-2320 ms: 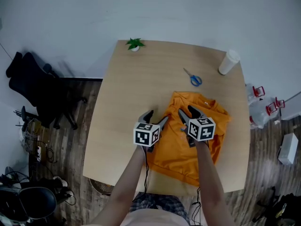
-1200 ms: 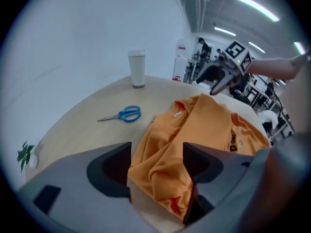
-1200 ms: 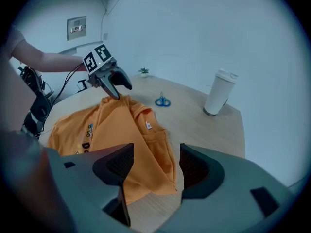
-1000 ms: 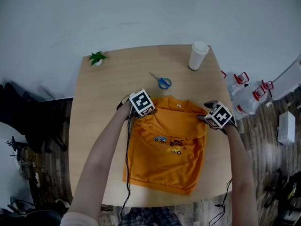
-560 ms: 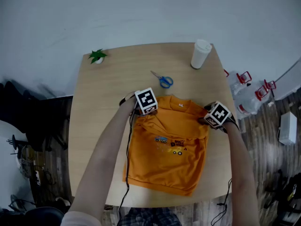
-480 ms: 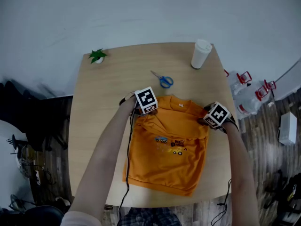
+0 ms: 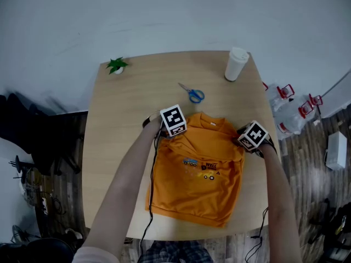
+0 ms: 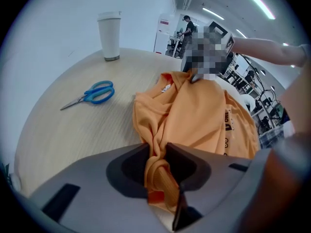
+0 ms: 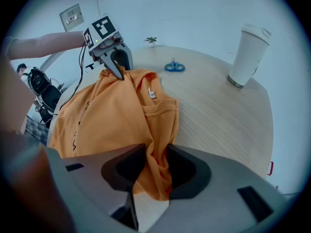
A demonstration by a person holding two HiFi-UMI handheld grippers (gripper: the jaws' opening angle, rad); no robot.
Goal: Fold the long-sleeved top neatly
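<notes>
Firmly on orange top (image 7: 197, 190) (shoulders): left gripper (image 8: 156, 155), right gripper (image 9: 155, 166)

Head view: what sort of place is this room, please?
Probably an office or lab workroom: a wooden table with scissors and a paper cup, and long ceiling lights in the left gripper view.

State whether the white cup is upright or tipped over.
Upright: the white cup stands on its base on the table, lid on top.
</notes>
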